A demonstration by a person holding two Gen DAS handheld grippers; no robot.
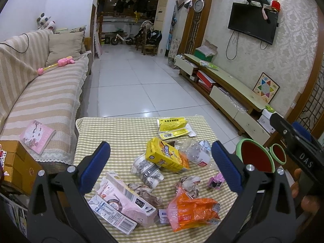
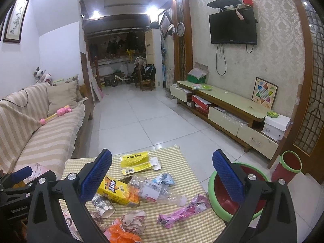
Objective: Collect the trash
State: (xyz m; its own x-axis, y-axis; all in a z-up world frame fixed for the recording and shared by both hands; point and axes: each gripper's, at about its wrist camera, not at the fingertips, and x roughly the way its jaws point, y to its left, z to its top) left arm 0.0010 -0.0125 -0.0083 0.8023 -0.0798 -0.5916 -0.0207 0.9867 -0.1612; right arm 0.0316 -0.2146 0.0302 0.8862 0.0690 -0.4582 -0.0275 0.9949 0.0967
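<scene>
Trash lies on a checked table [image 1: 121, 133]: a yellow snack box [image 1: 166, 156], a crushed clear bottle [image 1: 198, 151], a paper cup [image 1: 147, 172], a pink box [image 1: 125, 200], an orange wrapper [image 1: 192, 210], crumpled paper [image 1: 188, 184], a pink wrapper [image 2: 182, 210] and a yellow medicine pack [image 1: 172, 123]. My left gripper [image 1: 160, 166] is open and empty, above the pile. My right gripper [image 2: 162, 176] is open and empty, above the bottle [image 2: 149, 188] and yellow box [image 2: 117, 190]. A large red bin with a green rim [image 2: 251, 214] stands right of the table.
A smaller red bin [image 2: 287, 166] stands beyond the large one. A striped sofa [image 1: 40, 93] with a pink book [image 1: 37, 135] lies left of the table. A low TV cabinet [image 2: 226, 109] runs along the right wall. White tiled floor [image 1: 137, 85] stretches ahead.
</scene>
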